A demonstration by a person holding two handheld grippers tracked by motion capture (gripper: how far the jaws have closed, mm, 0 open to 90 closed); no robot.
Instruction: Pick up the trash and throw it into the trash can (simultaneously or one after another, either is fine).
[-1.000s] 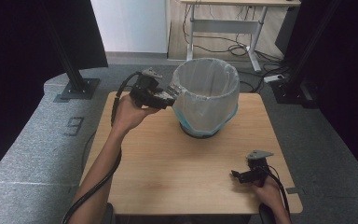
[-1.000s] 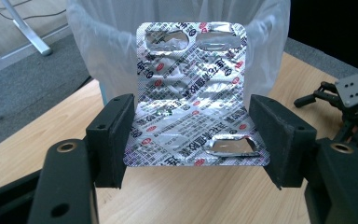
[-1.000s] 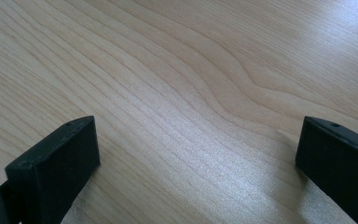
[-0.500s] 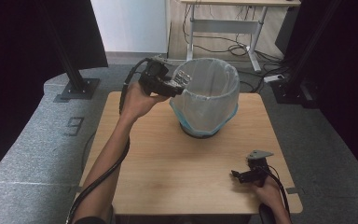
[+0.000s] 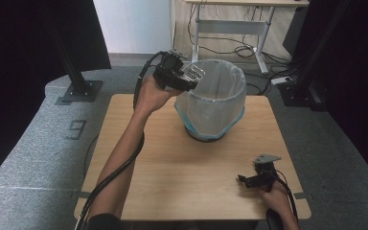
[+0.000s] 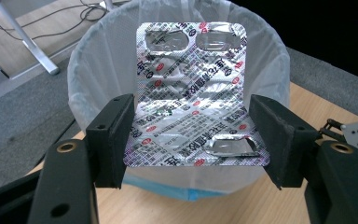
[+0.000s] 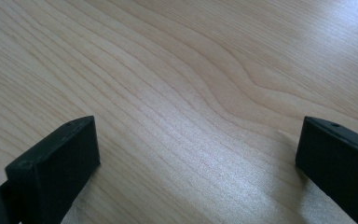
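Lifted higher since a moment ago, the left gripper [image 5: 188, 79] now holds a silver blister pack [image 6: 193, 93], printed with red and dark text, pinched by its edges between the fingers [image 6: 112, 135] above the white-lined bin [image 5: 215, 98]. Near the worktop [image 5: 182, 177] edge, the right gripper [image 5: 249, 179] rests, fingers spread.

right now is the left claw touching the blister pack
Touching. The left gripper view shows the blister pack clamped edge to edge between the left claw's two jaws, with no gap at either side, held over the bin.
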